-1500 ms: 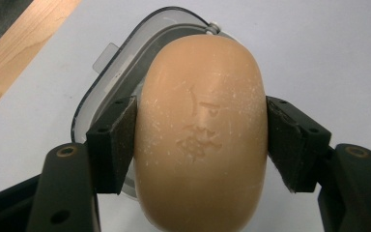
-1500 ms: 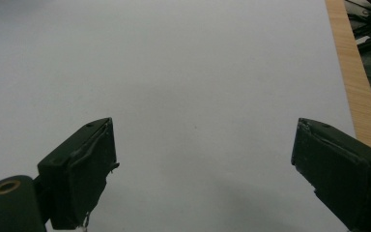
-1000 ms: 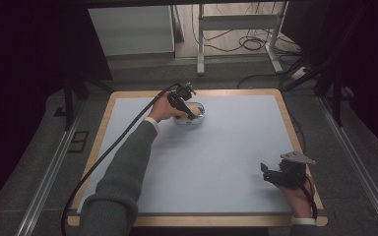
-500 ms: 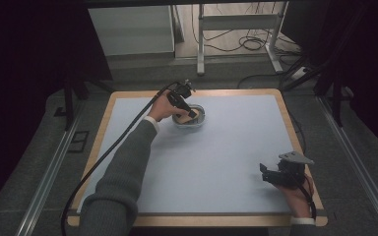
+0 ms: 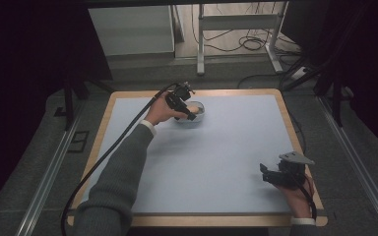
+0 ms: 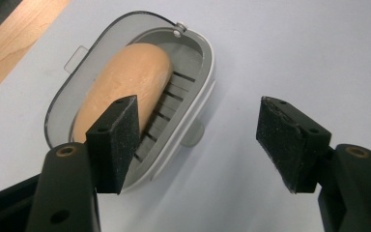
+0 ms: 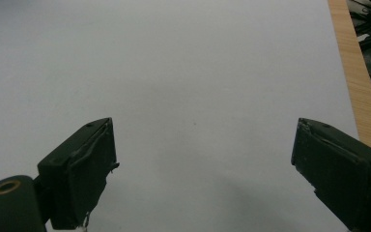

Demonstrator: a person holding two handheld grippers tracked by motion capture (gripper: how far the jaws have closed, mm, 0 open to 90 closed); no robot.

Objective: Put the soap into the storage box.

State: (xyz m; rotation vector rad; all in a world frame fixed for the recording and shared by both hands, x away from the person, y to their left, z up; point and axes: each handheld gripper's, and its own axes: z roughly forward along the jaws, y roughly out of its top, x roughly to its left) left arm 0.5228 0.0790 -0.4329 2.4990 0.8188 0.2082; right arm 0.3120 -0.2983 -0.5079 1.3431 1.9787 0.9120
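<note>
High view: two claws work over one bench. One grey slotted dish sits toward the far edge, left of the middle, with a single tan soap bar lying in it. The left claw hangs just above the dish; in the left gripper view its jaws stand apart, gripping nothing. The right claw, near the front right corner, is spread wide and empty over bare bench.
</note>
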